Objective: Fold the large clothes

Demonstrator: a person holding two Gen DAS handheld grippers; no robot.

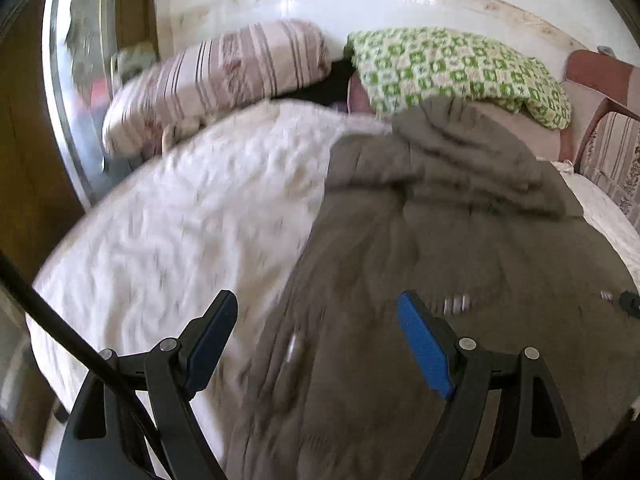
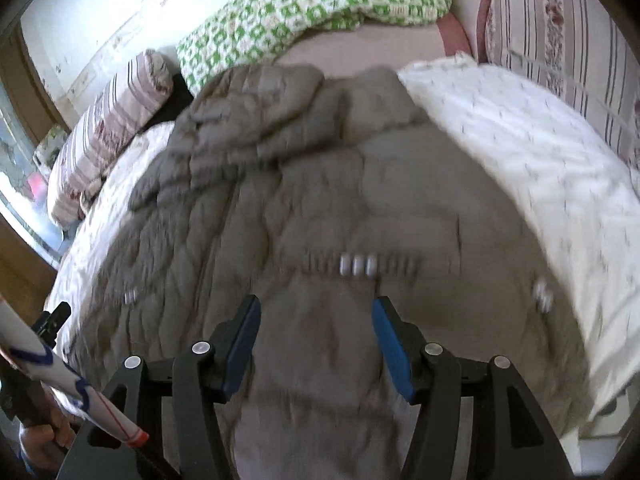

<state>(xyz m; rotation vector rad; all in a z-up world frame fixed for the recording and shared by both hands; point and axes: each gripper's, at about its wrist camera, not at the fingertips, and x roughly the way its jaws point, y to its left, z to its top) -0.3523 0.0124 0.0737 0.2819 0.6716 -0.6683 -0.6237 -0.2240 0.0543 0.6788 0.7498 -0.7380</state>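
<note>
On the bed point(image 1: 152, 220), spread flat: brown puffy coat point(image 2: 320, 208), long way pointing off toward pillows. Right gripper point(image 2: 316, 340) over its middle, left gripper point(image 1: 316, 340) at its edge, jaws open, empty.

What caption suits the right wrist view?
Open right tongs above a brown quilted coat spread on the white bedspread.

Striped pillow point(image 1: 216, 76), green checked blanket point(image 1: 460, 68)
</note>
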